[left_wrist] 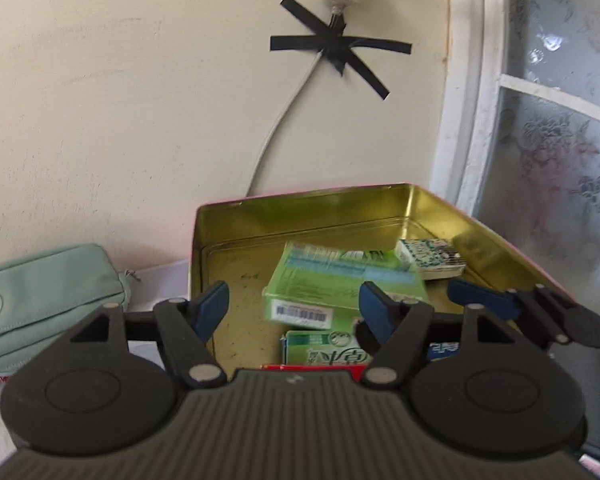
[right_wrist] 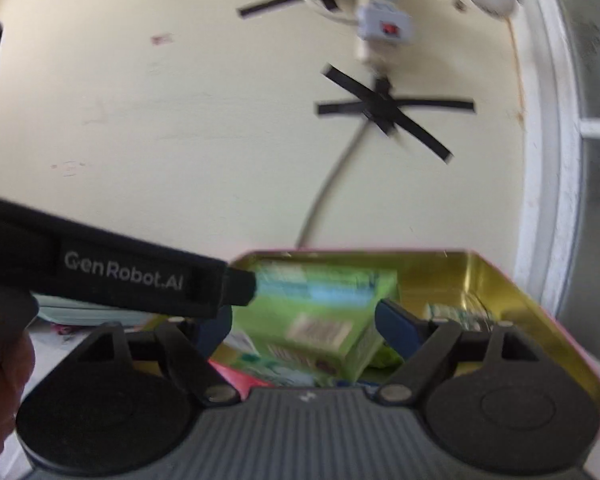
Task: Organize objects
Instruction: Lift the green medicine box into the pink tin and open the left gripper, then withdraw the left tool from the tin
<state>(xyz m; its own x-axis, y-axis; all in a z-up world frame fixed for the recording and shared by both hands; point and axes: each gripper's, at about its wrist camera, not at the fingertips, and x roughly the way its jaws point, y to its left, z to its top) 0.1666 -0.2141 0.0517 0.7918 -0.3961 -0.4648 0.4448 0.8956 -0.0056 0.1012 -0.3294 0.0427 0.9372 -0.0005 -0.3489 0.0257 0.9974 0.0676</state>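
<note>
a: tin (left_wrist: 236, 220) sat against the wall, lower centre of the left view, gold inside, holding a green box (left_wrist: 340, 280) on top of smaller boxes.

b: and the tools?

a: left gripper (left_wrist: 294, 304) was spread wide and empty, hovering just before the tin. right gripper (right_wrist: 304, 328) was also spread, empty, the green box (right_wrist: 324, 312) between its fingers but untouched as far as i could tell; that view was blurred.

b: how to do it well?

a: i'd judge: centre on the box's long sides, close gently, since thin card would crush. keep clear of the pouch (left_wrist: 48, 284) at left.
</note>
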